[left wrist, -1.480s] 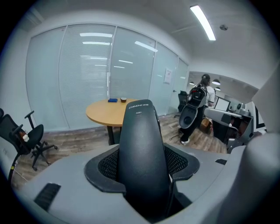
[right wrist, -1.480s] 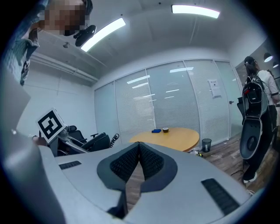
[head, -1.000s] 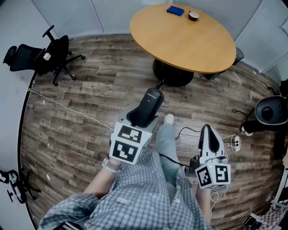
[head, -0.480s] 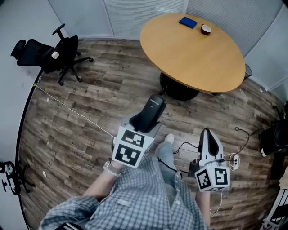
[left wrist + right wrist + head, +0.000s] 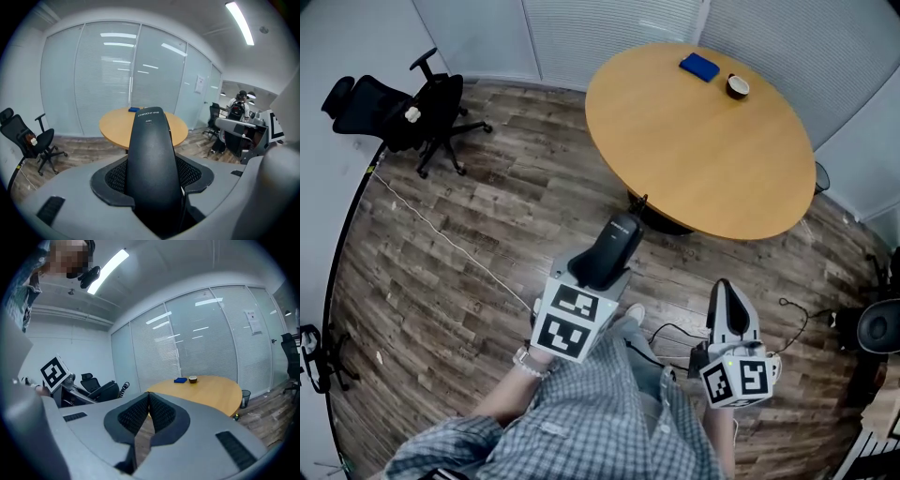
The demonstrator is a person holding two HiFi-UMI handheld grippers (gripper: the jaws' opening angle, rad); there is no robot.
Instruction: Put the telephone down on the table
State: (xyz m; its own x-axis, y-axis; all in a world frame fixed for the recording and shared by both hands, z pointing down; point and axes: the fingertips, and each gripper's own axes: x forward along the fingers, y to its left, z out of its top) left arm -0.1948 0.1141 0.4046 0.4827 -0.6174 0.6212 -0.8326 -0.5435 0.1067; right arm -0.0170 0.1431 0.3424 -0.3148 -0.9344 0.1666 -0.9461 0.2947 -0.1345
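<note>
Item: telephone (image 5: 610, 247), a dark, slim handset, carried in the air above the wooden floor (image 5: 478, 234) and not yet over the table (image 5: 694, 150). Holder: left gripper (image 5: 596, 270), its jaws set wide and clamped on the lower body of the handset, one pad against each long side; in the left gripper view the handset is seen rising straight out from between the pads. Long axis: aligned with the line along which the left gripper points, the free upper end leading and the held end nearest the person. Heading: the free end is directed toward the near rim of the round table, which lies ahead and slightly to the right in the head view; in the left gripper view the tabletop sits directly behind the tip of the handset. The tip is judged to be just short of the rim, though the difference in height cannot be read. Second tool: right gripper (image 5: 723, 292), jaws closed together with nothing between them, held beside the person and likewise short of the table. Tabletop contents: a blue flat object (image 5: 700, 66) and a small bowl (image 5: 737, 86) at the far side, well apart from the near edge, which is left bare for the set-down. The left hand is judged the only one needed.
</note>
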